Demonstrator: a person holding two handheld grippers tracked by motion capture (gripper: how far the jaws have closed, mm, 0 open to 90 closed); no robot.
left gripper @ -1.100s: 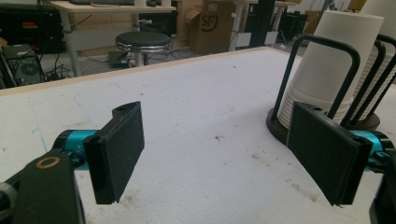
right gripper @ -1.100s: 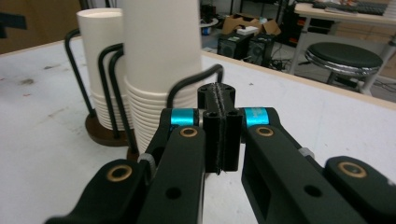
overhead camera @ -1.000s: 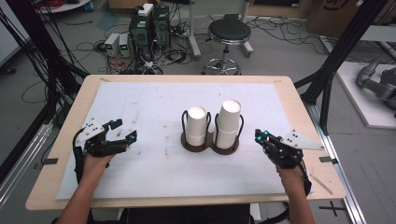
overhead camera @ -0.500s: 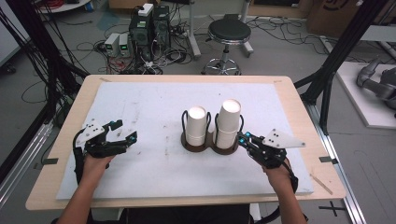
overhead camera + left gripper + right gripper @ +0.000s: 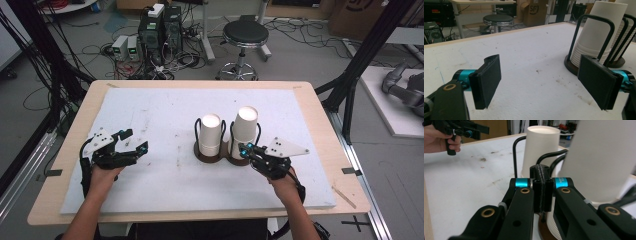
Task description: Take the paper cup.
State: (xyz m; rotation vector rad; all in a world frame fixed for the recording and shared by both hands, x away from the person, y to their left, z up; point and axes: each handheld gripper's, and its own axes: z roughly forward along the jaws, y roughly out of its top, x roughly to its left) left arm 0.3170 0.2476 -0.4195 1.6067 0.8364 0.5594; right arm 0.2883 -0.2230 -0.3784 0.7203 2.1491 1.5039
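- two stacks of paper cups, the left stack [image 5: 210, 135] and the right stack [image 5: 244, 131], stand in a dark holder [image 5: 206, 157] at the centre of the frame; no cup is out yet.
- right hand-held gripper [image 5: 247, 149], jaws clenched on nothing, sits just beside the right stack's base.
- left hand-held gripper [image 5: 136, 141] waits released at the left of the worktop [image 5: 165, 115], well apart from the cups.
- judged: barely begun.

Two stacks of paper cups [image 5: 210, 134] [image 5: 244, 131] in two wire holders [image 5: 208, 156] [image 5: 240, 159]; two grippers [image 5: 134, 146] [image 5: 244, 148].
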